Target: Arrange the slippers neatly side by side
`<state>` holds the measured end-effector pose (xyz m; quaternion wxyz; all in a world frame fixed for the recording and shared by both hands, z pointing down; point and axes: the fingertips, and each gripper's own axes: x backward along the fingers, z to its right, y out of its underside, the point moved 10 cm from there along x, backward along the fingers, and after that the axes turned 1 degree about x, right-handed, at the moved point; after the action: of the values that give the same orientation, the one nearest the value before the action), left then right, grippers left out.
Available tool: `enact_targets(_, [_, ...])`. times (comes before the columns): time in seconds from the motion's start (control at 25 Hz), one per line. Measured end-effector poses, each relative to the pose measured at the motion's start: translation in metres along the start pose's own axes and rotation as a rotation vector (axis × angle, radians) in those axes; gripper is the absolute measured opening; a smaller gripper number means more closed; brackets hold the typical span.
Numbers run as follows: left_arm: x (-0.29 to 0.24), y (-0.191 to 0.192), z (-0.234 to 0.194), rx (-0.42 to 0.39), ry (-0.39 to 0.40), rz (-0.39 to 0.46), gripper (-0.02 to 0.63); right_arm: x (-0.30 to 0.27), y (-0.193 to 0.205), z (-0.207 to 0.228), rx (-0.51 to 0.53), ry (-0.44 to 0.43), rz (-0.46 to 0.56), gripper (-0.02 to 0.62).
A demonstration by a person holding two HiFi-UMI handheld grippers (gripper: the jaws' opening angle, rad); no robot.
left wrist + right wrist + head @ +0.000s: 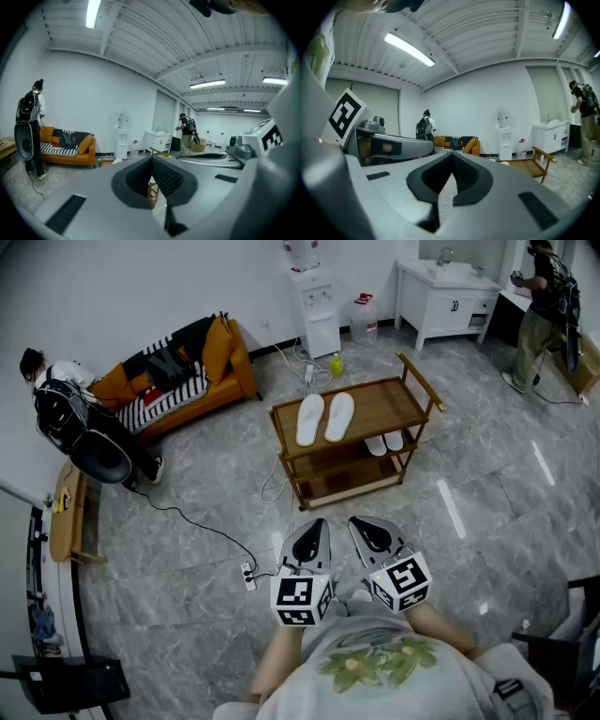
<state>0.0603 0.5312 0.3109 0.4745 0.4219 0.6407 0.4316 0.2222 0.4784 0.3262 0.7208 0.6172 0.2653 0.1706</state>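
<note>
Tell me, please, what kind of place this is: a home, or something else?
Probably a mock home room set up for recording, not a lived-in home. An orange sofa with a striped blanket, a white water dispenser and a white washbasin cabinet stand along bare white walls.

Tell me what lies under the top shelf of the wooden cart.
Below the brown wooden cart's top shelf, a pair of white slippers pokes out at the right end of a lower shelf. The top shelf covers the rest of them and most of that shelf.
</note>
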Motion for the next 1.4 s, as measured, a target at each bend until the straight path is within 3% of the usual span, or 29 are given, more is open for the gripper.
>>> enact_targets(0.32, [0.012, 0.02, 0.012, 0.027, -0.042, 0.005, 0.015, 0.017, 0.017, 0.002, 0.032, 0.004, 0.022, 0.005])
enact_targets(0.72, [-0.017, 0.033, 0.004, 0.038, -0.022, -0.054, 0.015, 0.003, 0.03, 0.017, -0.01, 0.008, -0.017, 0.005])
enact_targets(1.12, [-0.089, 0.018, -0.039, 0.049, 0.016, -0.072, 0.015, -0.061, 0.025, 0.059, -0.009, 0.006, -0.049, 0.005])
enact_targets(1.4, [-0.145, -0.011, -0.099, 0.036, 0.035, -0.073, 0.015, -0.131, 0.015, 0.087, -0.015, 0.008, -0.081, 0.005])
